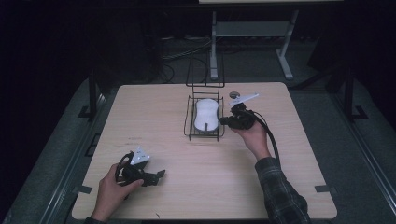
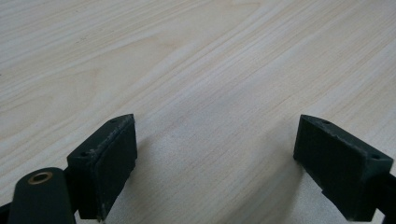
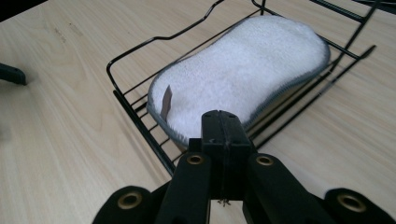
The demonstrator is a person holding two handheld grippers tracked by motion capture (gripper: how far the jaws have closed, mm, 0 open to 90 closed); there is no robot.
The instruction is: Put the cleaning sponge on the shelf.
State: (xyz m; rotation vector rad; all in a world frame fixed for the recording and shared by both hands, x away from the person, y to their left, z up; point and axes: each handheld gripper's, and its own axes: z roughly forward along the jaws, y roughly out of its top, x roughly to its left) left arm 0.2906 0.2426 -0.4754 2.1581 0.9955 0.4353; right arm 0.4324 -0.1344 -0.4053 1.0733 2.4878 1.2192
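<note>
the sponge (image 3: pixel 243 70) lies in the wire rack (image 3: pixel 135 121) near the desk's far edge, seemingly placed; right gripper (image 3: pixel 223 133) pressed together empty, left gripper (image 2: pixel 215 163) spread.

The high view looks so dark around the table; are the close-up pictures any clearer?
High view: only the table is lit, the room nearly black. Left gripper view: sharp wood grain, soft shadows under the open jaws. Right gripper view: evenly lit; the white sponge looks crisp in its wire rack.
</note>
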